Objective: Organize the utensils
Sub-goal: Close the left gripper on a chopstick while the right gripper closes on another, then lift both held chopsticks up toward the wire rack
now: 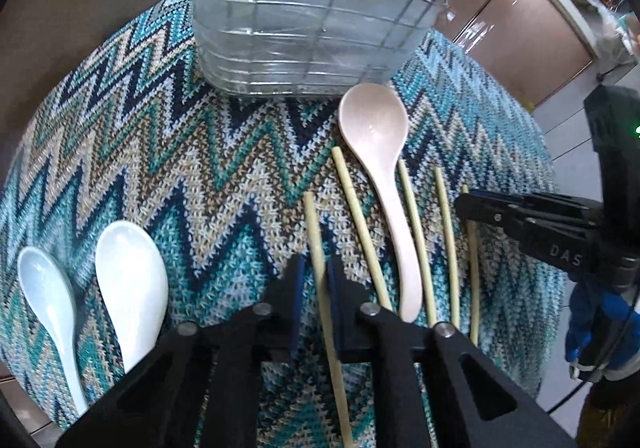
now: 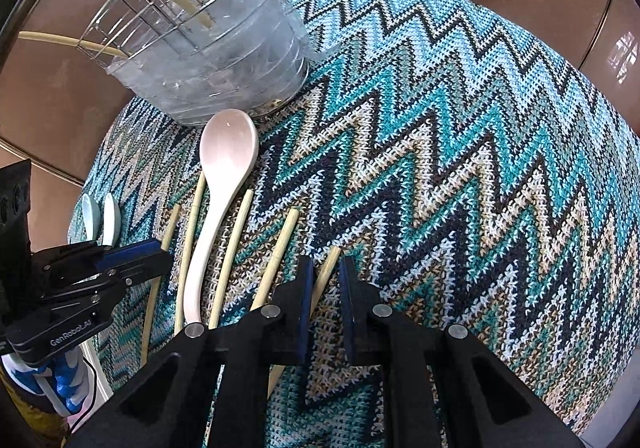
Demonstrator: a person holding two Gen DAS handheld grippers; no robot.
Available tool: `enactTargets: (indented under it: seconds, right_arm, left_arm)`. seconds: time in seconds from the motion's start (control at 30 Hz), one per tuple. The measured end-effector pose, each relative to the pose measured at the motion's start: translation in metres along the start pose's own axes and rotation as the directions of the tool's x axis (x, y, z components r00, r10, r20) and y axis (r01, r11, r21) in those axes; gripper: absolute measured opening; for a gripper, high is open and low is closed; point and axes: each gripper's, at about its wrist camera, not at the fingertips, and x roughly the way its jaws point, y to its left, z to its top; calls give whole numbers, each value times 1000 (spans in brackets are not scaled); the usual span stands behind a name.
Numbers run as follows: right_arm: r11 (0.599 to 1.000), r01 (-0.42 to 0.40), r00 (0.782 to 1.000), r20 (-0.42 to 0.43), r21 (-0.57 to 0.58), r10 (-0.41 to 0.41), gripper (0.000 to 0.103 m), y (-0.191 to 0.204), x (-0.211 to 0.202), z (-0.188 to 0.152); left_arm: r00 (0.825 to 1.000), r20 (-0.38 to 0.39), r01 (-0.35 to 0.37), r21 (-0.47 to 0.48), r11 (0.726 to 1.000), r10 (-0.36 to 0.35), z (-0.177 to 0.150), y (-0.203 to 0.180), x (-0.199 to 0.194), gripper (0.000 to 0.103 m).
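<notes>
Both tongs straddle chopsticks — left tongs (image 1: 316, 268), right tongs (image 2: 325, 268) — grip unclear, ends hidden.

- Daylight fills the room, soft and even; the zigzag knitted cloth (image 1: 160, 151) reads crisp and colourful in both views.
- Glare sits on the pink spoon (image 2: 228, 151) bowl and on the two white spoons (image 1: 132, 280) near the cloth's left edge.
- A bright window reflection shows on the brown cabinet panel (image 2: 622, 55) at the right.
- Shadows are faint, just thin dark lines beside the chopsticks (image 1: 360, 224).
- Fisheye bending curves the cloth's edges into a dome; corners fall to black vignette.
- The clear utensil holder (image 1: 304, 23) looks slightly hazy, and the near gripper bodies are soft.
</notes>
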Motion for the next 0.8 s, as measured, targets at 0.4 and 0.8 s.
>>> enactTargets:
  seconds: [0.4,0.8]
  right_arm:
    - [999,-40,994,102,21,38,5,3,-29,-4]
    - [994,-49,928,364,-95,80,5,51,-138,-38]
  left_arm:
    - [963,229,132,54,990,-141,-24,11,-70,5]
    - [837,525,124,86,989,-151,-52,36,-203,5]
